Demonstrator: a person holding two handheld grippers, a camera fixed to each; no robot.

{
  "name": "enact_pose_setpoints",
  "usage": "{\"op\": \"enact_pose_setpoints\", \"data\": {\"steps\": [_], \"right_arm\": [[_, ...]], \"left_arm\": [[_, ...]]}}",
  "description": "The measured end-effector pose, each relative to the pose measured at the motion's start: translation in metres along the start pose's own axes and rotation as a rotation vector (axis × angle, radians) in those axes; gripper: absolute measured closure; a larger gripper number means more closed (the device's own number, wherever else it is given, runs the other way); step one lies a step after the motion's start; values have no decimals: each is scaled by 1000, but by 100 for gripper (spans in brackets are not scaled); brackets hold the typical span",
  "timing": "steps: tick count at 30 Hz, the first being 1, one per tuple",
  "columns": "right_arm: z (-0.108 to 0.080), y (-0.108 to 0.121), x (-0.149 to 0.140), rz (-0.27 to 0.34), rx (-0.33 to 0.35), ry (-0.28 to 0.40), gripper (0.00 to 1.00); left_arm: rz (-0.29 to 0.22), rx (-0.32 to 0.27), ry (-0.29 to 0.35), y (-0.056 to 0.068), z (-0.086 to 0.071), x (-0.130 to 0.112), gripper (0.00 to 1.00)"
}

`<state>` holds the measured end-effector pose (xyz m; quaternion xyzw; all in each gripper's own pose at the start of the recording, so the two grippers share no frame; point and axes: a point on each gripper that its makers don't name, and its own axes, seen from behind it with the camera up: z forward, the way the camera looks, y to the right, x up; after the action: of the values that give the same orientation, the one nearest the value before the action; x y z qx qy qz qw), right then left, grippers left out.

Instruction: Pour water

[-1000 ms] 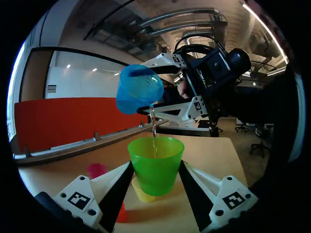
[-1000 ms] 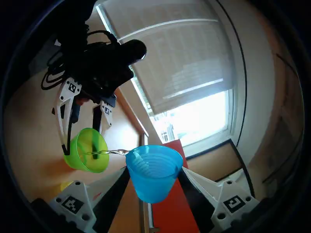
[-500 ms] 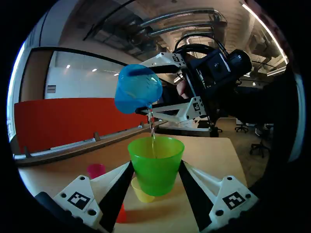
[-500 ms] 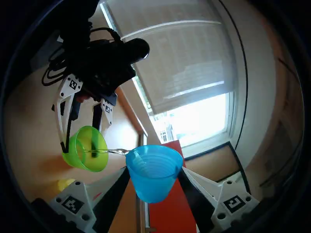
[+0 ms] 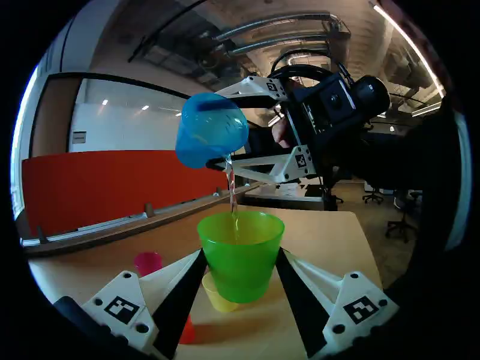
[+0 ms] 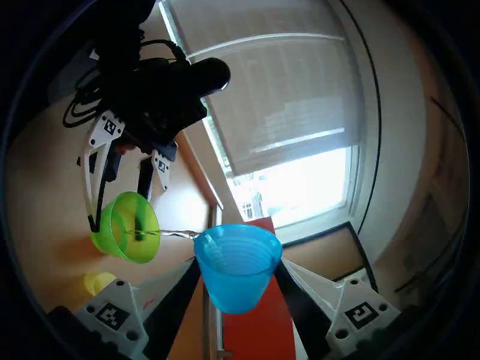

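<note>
In the left gripper view my left gripper point(image 5: 240, 267) is shut on an upright green cup point(image 5: 241, 255) held above the wooden table point(image 5: 327, 240). Above it the right gripper point(image 5: 225, 132) holds a blue cup point(image 5: 207, 129) tipped toward the green one, and a thin stream of water point(image 5: 231, 192) falls from its lip into the green cup. In the right gripper view my right gripper point(image 6: 239, 276) is shut on the blue cup point(image 6: 237, 264); the water stream point(image 6: 171, 233) runs sideways to the green cup point(image 6: 123, 228), gripped by the left gripper point(image 6: 114, 225).
A yellow cup point(image 5: 217, 294), a pink cup point(image 5: 148, 263) and a red object point(image 5: 188, 330) sit on the table below the green cup. A red partition point(image 5: 108, 183) runs behind the table edge. A bright window with blinds point(image 6: 288, 150) lies beyond the blue cup.
The blue cup has risen slightly and tipped a little further, and the water keeps streaming. In the right gripper view the green cup has drifted left and the yellow cup shows more.
</note>
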<state>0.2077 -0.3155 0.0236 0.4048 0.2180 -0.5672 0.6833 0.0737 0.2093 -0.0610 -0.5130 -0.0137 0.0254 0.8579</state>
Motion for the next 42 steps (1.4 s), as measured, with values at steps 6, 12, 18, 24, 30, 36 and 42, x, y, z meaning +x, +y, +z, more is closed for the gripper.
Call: {"op": "enact_pose_setpoints", "data": {"steps": [6,12,18,24,30,36,42], "right_arm": [[0,2,-1,-13,-4,-2,12],[0,3,-2,-25,-7,-5,12],[-1,4,-1,-40,-10,-5,12],[-2,7,0,-54,-16,-6,12],[-2,9,1,-68,-22,-6,12],[-2,10,1,-88,-24,-10,12],[-1,12,2,-104,-25,-11,12]], "left_arm": [[0,-1,0,0,1,0,20],[2,-3,0,0,2,0,20],[1,-2,1,0,3,1,20],[2,-2,2,0,2,1,20],[-1,-4,4,0,2,1,20],[0,-3,3,0,2,0,20],[0,-4,6,1,2,2,20]]}}
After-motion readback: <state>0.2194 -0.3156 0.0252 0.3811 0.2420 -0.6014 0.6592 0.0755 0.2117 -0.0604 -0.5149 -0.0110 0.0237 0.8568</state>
